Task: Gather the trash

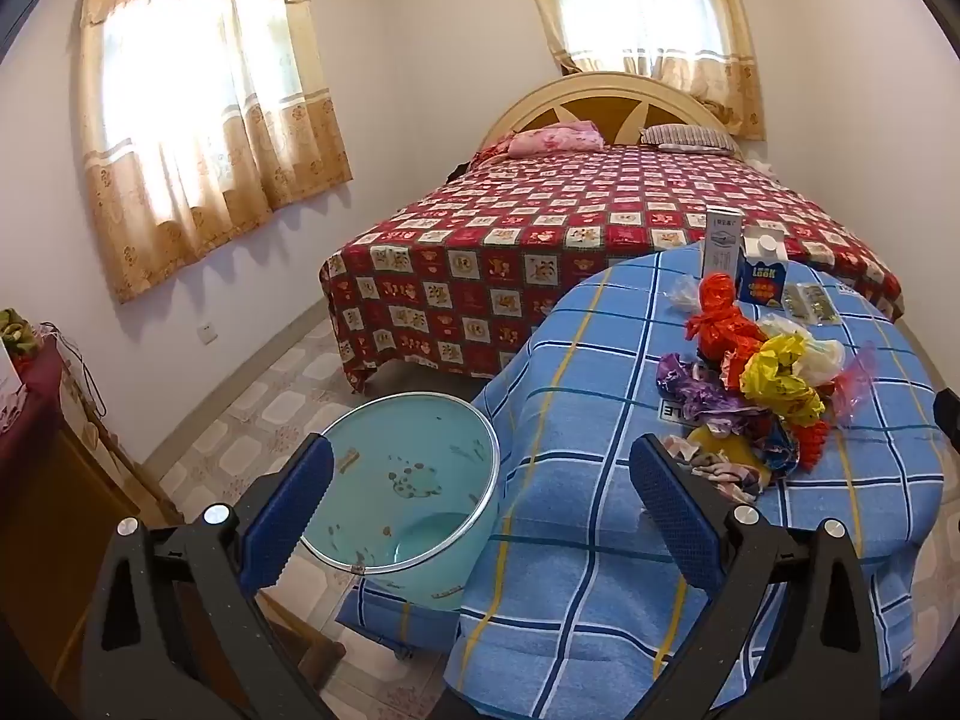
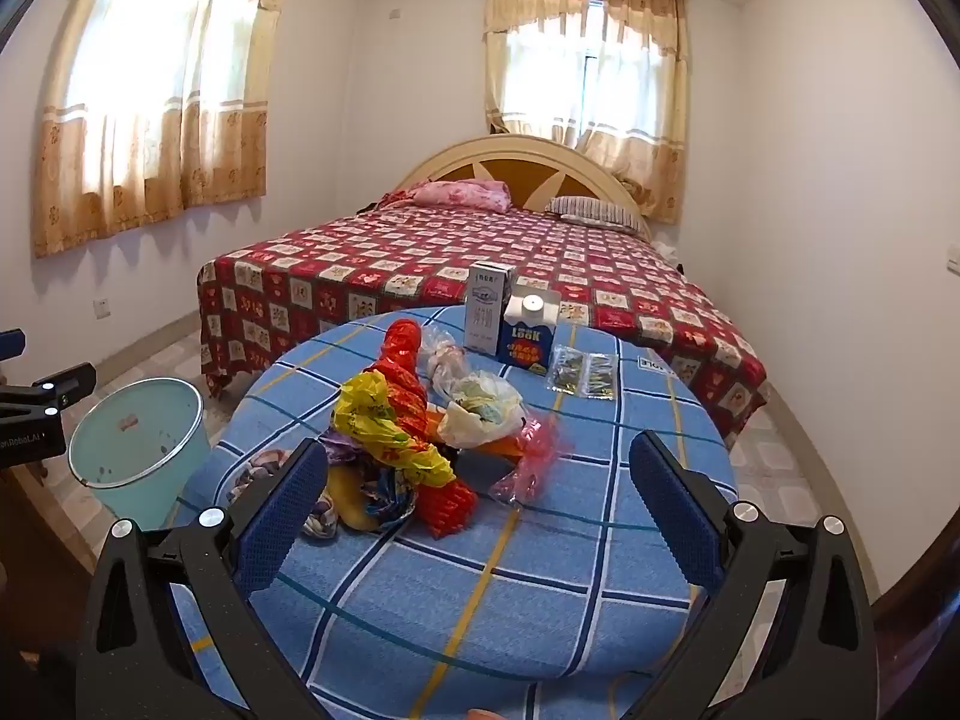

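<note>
Tongs first: the left gripper (image 1: 480, 498) stands wide and holds nothing, hanging over the table's near left edge with the pale blue bin (image 1: 414, 480) on the floor just beside that edge. The right gripper (image 2: 480, 498) is wide too, bare, raised above the blue checked tablecloth (image 2: 510, 588), with open cloth between its pads. The heap of crumpled wrappers and bags (image 2: 414, 438) lies ahead and slightly left of it, mid-table. Two cartons (image 2: 510, 324) stand at the far edge, the bed (image 2: 420, 264) beyond
</note>
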A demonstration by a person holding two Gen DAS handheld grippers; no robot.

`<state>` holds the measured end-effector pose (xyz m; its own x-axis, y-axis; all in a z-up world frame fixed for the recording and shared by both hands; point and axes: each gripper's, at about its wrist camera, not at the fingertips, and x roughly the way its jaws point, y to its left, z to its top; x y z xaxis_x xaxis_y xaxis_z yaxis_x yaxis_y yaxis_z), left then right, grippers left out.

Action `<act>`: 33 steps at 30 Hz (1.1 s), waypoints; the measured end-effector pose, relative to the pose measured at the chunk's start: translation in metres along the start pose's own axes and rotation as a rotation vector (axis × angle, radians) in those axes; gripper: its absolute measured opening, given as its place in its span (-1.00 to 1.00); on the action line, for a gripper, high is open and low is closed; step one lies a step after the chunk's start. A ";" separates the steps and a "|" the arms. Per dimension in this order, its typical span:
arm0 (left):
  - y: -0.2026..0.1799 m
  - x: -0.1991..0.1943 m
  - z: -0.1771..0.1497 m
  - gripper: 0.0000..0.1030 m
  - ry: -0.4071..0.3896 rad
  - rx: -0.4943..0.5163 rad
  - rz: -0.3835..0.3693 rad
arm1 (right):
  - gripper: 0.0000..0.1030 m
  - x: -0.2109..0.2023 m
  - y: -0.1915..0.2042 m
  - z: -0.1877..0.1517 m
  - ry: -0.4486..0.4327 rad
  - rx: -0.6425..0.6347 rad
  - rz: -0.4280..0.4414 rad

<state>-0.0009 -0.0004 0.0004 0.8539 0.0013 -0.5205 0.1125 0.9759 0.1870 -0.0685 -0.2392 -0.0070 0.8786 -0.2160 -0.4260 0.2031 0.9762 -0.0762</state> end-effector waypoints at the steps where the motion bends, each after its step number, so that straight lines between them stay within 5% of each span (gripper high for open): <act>1: 0.000 0.000 0.000 0.88 0.001 -0.002 -0.001 | 0.91 0.000 0.000 0.000 -0.001 0.001 0.000; 33: 0.010 -0.002 0.003 0.88 -0.013 -0.025 0.023 | 0.91 0.000 0.001 -0.002 -0.006 0.002 0.002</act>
<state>-0.0006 0.0091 0.0057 0.8627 0.0205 -0.5053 0.0807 0.9808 0.1776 -0.0690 -0.2377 -0.0086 0.8817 -0.2137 -0.4207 0.2019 0.9767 -0.0732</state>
